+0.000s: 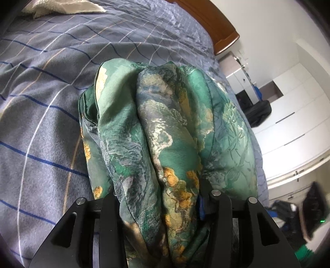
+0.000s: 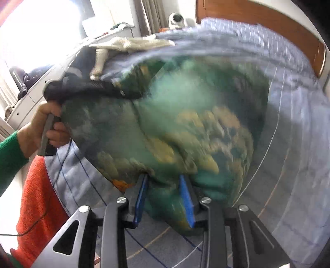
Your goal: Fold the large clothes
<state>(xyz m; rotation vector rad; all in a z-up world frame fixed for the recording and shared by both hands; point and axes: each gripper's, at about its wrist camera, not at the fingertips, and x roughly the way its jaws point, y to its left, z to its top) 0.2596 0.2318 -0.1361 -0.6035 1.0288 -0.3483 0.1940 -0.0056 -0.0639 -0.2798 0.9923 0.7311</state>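
Note:
A large green garment point(image 1: 165, 127) with a yellow and grey floral print hangs bunched over the bed. My left gripper point(image 1: 158, 198) is shut on a thick fold of it; the fabric covers the fingertips. In the right wrist view the same garment point(image 2: 181, 127) is blurred by motion. My right gripper point(image 2: 165, 195) is shut on another bunch of it, with cloth between its blue pads point(image 2: 186, 202). The left gripper's body point(image 2: 90, 88) and the hand holding it point(image 2: 45, 127) show at the left of that view, at the garment's upper edge.
The bed point(image 1: 41, 103) has a blue-grey checked cover and a wooden headboard point(image 1: 216, 24). A white towel point(image 1: 61, 8) lies at the far end. An orange cloth point(image 2: 39, 202) lies at the bed's edge. White wardrobes point(image 1: 292, 123) and a dark bag point(image 1: 257, 111) stand on the right.

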